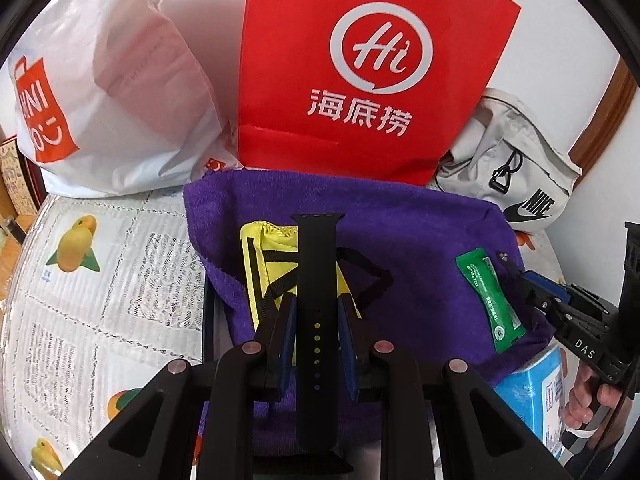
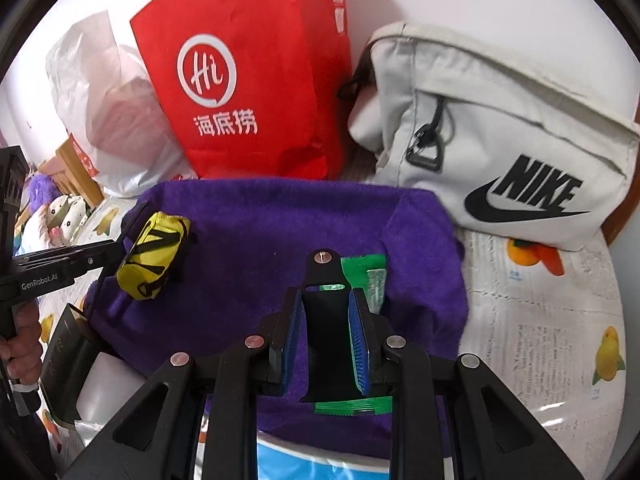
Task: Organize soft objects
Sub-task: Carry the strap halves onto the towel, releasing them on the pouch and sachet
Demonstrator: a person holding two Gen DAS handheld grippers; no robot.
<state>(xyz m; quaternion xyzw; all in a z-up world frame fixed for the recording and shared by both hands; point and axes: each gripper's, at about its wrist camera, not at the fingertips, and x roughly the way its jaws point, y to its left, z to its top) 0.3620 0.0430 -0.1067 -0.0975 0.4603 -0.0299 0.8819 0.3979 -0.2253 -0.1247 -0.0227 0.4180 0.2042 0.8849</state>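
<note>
On the purple towel [image 1: 420,240], each hand-held gripper clamps a black strap [image 1: 318,280].

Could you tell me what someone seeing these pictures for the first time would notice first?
Probably the tall red bag with its white logo, standing against the wall behind a purple towel. Next, the black watch strap halves: the left gripper is shut on the holed strap piece above a yellow pouch, and the right gripper on the pin strap piece above a green sachet. A pale Nike bag sits to the right.
</note>
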